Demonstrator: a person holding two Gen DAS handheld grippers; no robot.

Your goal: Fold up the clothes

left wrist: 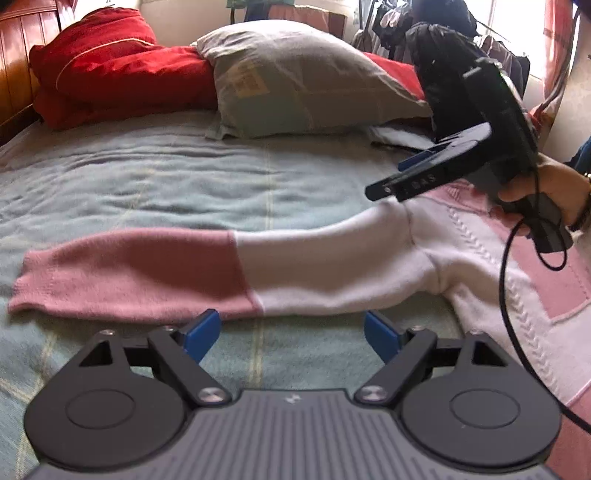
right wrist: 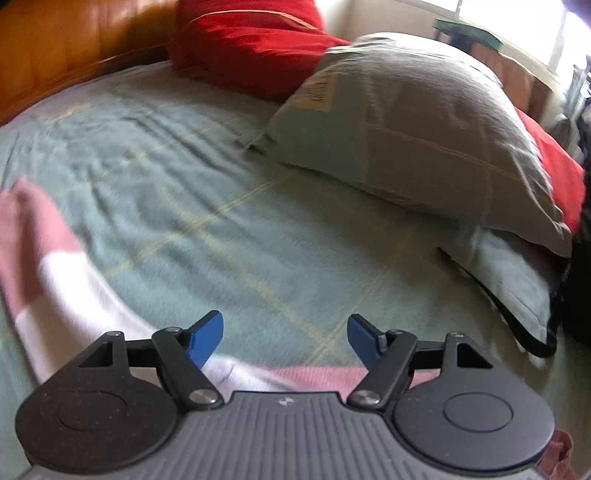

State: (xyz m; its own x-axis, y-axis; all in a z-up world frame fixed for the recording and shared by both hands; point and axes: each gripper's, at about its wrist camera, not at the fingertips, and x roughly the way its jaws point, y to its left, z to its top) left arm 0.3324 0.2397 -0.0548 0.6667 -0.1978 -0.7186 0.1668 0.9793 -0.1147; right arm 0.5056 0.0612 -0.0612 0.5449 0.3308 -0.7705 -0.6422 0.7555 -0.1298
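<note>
Sweater (left wrist: 424, 254) soft, light, limp knit; sleeve (left wrist: 129, 273) stretched toward 9 o'clock on bed (left wrist: 184, 184). Pinch cuff edge. Left gripper (left wrist: 291, 334) spread, empty; right gripper (right wrist: 285, 339) spread, empty.

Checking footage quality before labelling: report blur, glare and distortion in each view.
Left wrist view: mostly sharp on the sweater, window blown out at upper right, fisheye bends the bed edges. Right wrist view: motion blur smears the sleeve and blanket; window glare upper right.
</note>
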